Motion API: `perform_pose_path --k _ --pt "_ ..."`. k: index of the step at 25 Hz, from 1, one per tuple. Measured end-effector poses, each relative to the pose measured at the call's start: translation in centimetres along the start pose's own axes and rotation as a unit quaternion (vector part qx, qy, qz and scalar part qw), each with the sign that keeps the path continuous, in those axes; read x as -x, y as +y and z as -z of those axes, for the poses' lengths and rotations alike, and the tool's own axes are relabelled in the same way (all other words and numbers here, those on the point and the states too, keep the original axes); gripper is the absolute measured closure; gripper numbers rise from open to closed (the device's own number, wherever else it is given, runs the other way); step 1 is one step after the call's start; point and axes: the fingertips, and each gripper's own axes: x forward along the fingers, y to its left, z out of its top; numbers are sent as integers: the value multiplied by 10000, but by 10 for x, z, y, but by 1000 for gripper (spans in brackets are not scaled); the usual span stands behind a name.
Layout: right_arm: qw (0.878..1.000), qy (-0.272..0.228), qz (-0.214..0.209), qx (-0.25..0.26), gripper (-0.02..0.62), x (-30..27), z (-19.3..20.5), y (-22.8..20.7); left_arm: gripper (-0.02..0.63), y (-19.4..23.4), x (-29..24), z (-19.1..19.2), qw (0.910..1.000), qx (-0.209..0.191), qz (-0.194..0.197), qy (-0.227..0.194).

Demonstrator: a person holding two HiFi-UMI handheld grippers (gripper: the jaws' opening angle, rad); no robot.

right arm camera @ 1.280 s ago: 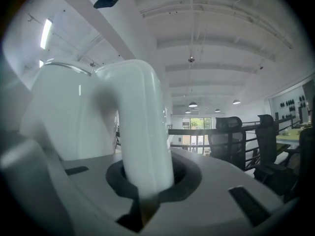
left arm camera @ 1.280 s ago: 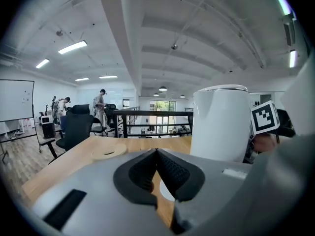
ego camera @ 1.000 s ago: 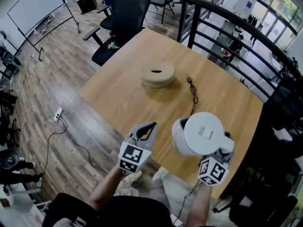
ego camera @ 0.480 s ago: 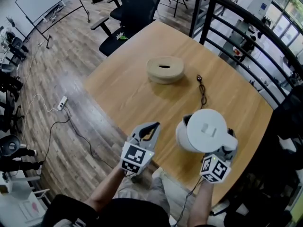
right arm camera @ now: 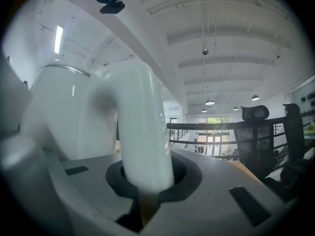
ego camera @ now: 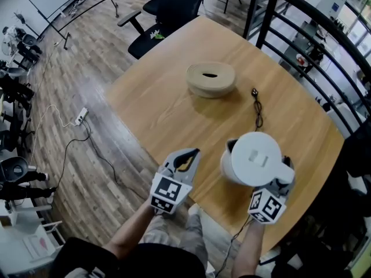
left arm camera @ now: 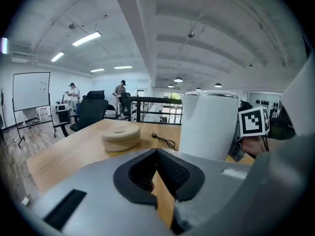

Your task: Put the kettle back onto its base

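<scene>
A white kettle [ego camera: 255,158] hangs over the near right part of the wooden table [ego camera: 156,103], and my right gripper [ego camera: 283,171] is shut on its handle [right arm camera: 142,132]. In the right gripper view the kettle body [right arm camera: 56,112] fills the left side. The round tan base [ego camera: 211,78] sits farther back on the table, apart from the kettle, with its black cord [ego camera: 256,106] trailing to the right of it. My left gripper [ego camera: 193,153] hovers left of the kettle, shut and with nothing in it. The left gripper view shows the base [left arm camera: 120,136] and the kettle [left arm camera: 209,127] beyond the left gripper [left arm camera: 157,154].
A black office chair [ego camera: 174,4] stands at the table's far corner. A dark railing [ego camera: 301,28] runs behind the table on the right. A power strip [ego camera: 81,116] and cables lie on the wood floor to the left. The table's near edge is just below both grippers.
Both grippers have sunk a little toward the table, the kettle still in the right one. The head view has shifted, so the base appears farther right and higher.
</scene>
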Motion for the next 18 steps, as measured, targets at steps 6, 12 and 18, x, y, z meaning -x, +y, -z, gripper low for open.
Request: perform_pose_path --k 6,12,18 --pt "10000 51 -49 -22 563 -8 16 4 609 3 -8 11 10000 46 -31 56" --pt "9999 21 -126 -34 563 -15 24 7 609 3 -13 19 9999 97 -48 98" --pt "9997 44 -143 -174 560 -16 33 5 609 1 -17 25 9998 119 -63 134"
